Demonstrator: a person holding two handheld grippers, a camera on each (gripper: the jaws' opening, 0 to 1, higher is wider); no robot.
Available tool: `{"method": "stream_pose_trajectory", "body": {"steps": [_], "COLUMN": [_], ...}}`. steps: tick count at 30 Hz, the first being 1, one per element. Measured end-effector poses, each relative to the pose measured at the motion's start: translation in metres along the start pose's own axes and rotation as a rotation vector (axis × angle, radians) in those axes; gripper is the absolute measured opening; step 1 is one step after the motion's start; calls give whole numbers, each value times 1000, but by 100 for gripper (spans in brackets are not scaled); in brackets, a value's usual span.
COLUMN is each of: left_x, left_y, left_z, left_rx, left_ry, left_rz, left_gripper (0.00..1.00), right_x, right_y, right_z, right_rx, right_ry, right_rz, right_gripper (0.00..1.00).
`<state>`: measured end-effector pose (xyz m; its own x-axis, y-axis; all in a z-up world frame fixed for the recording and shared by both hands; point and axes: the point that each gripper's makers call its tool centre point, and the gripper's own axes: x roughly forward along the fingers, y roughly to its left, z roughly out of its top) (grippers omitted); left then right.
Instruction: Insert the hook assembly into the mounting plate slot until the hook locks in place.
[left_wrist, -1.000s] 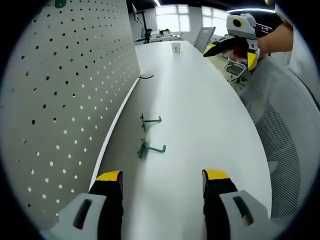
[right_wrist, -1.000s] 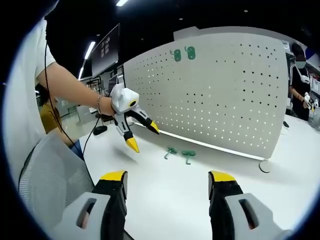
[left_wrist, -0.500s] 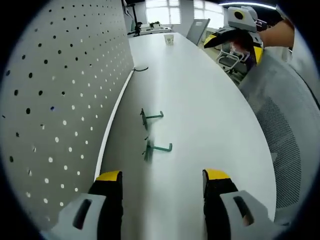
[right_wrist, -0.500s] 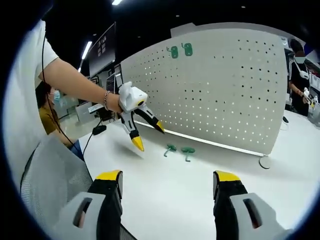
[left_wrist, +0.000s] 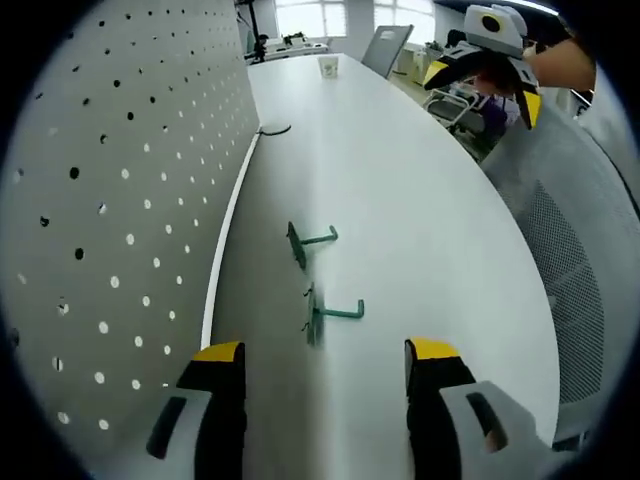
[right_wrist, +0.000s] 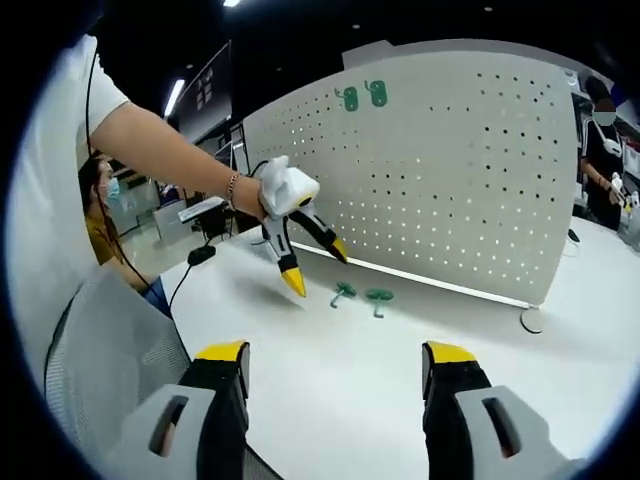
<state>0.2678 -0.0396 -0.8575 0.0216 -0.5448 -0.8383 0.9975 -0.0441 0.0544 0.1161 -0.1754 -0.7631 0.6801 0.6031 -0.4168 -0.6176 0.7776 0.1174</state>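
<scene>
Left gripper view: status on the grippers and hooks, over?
Left gripper open, empty, hovering short of the near green hook. Right gripper open, empty. Second hook lies beyond, by the pegboard. Nothing between gripper and hook.

white table (left_wrist: 420, 210) | two green hooks (left_wrist: 312, 242) (left_wrist: 332, 313) | paper cup (left_wrist: 328, 66)

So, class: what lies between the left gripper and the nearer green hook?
Only bare white table separates the left gripper from the nearer green hook, per the left gripper view.
</scene>
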Motion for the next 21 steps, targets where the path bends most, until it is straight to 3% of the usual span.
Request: {"method": "stream_pose_trajectory", "body": {"steps": [10,15,18,21], "left_x": [14,21,23,26], "left_y": [-6,-5,-2,-2], "left_z": [-2,-2,-4,-3], "left_rx": [27,37,56,37], "left_ry": [57,82,104,99], "left_rz": [-61,-61,-55,-57], "left_gripper": [63,61,51,52], "right_x": [1,0,-1,-2], "right_y": [1,0,-1,-1], "right_z": [-1,-3,-4,-4], "right_rx": [3,13,15,18], "right_ry": [-1,5,7,9], "right_rz": [5,1,-1,-2], "right_gripper": [67,67,66,65]}}
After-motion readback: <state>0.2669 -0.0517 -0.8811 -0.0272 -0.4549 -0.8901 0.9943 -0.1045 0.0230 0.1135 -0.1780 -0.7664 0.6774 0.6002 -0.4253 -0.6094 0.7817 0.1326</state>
